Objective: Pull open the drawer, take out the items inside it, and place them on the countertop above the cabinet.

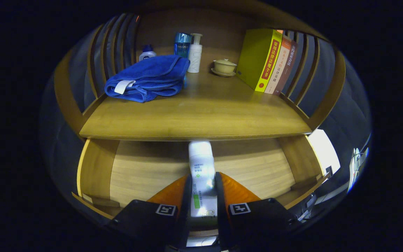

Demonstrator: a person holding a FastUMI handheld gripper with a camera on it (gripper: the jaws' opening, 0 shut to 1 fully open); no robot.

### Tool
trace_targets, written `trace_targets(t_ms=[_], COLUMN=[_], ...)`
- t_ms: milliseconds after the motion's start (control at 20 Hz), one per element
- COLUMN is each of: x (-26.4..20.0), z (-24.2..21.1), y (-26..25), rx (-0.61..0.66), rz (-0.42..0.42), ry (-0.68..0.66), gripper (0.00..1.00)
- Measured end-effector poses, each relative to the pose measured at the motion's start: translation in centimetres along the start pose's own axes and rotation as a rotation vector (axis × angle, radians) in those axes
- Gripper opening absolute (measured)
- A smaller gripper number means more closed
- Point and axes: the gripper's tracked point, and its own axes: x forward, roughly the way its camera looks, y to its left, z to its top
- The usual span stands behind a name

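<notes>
White plastic, a tube-like bottle (201, 171), sits clamped between your gripper (203, 196) fingers, which are closed onto its sides above the open drawer (138, 171). Its far end reaches toward the front edge of the countertop (201, 115), just under the lip. Lift straight up before you go forward, I'd say, so the bottle clears that edge without knocking it. The middle and front of the countertop lie bare, which looks the safest spot to set it down. Stay off the left rear corner, where the blue towel (147, 78) and toiletry bottles (189, 50) crowd, and off the right edge with its books (268, 61) and the lidded cup (224, 66).
</notes>
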Motion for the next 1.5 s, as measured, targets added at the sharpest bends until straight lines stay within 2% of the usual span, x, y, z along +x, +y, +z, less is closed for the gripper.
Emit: trace_targets(t_ms=[200,350,450,650,750,900,1050,1150,1300,1500], x=[-0.2,-0.2,-0.5,-4.0,-5.6,-6.4,-3.7,-0.9,2.5,5.1], z=[0.9,1.1,0.9,-0.2,1.2,6.5,11.3,13.5,15.5,16.6], y=[-0.3,-1.1,-0.9,-2.6,-3.1,-4.4,-6.0,-5.9,-5.3,-5.0], rx=[-0.037,-0.094,-0.117,-0.058,0.003,0.035,-0.029,-0.046,-0.031,-0.027], rz=[-0.052,-0.122,-0.130,-0.166,-0.143,-0.117,-0.116,-0.074,-0.010,0.030], ry=[0.071,0.131,0.153,0.124,0.037,-0.124,-0.200,-0.227,-0.259,-0.275], gripper=[0.42,0.42,0.42,0.42,0.42,0.41,0.42,0.42,0.42,0.42])
